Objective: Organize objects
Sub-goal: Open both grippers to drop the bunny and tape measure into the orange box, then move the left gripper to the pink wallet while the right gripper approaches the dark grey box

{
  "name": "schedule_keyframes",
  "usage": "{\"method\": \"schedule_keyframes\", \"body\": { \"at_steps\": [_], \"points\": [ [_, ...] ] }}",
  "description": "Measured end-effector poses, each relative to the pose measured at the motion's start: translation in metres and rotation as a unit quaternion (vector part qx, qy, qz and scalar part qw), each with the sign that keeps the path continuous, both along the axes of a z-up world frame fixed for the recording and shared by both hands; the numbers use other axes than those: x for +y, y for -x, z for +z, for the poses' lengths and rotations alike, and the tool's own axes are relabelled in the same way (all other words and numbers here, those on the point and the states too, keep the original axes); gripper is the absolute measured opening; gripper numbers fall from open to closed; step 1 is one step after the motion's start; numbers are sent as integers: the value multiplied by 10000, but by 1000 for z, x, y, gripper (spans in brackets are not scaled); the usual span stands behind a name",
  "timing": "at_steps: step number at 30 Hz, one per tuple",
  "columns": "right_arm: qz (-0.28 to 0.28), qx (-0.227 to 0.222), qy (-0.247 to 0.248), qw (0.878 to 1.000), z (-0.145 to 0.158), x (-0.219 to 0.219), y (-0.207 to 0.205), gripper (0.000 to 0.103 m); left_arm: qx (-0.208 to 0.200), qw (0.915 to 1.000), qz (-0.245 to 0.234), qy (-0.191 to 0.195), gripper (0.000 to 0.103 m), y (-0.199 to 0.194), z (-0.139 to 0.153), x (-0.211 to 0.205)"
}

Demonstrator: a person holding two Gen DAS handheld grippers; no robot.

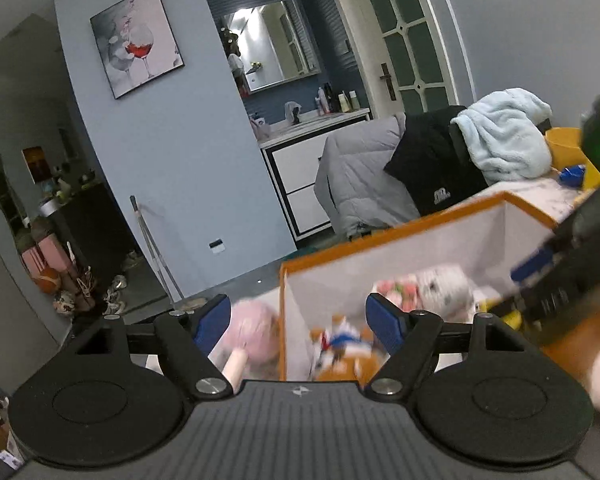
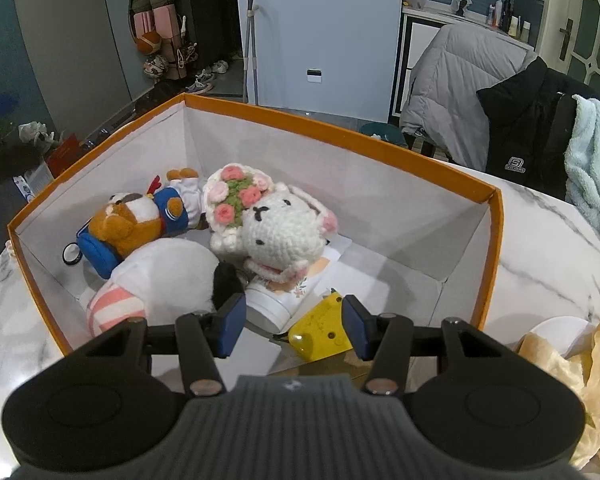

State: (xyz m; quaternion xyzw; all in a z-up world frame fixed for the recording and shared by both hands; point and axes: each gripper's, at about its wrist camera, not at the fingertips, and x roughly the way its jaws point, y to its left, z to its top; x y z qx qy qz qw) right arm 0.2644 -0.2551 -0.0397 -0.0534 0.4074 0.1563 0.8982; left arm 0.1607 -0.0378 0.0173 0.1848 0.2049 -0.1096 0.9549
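Several toys already lay in the box (image 2: 340, 124), a pink toy (image 1: 252, 328) remained outside, and both the left gripper (image 1: 300, 324) and right gripper (image 2: 294, 326) were apart, empty.

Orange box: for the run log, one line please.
orange box: plush toys inside | left gripper: open | right gripper: open above box

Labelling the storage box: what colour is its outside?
Orange box, white inside; the right wrist view shows it best.
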Motion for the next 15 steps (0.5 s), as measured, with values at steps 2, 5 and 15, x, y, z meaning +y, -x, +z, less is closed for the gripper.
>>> {"method": "schedule_keyframes", "body": {
  "at_steps": [2,5,15],
  "points": [
    [2,-23,67,10000,0,2,1,55,75,9995,17,303,88,11,-1,14],
    [-33,-168,233,9996,1,6,6,55,281,9965,55,791,89,22,-4,34],
    [-170,-419,-169,9988,34,-6,36,57,939,9954,-172,57,89,49,-27,20]
  ]
}}
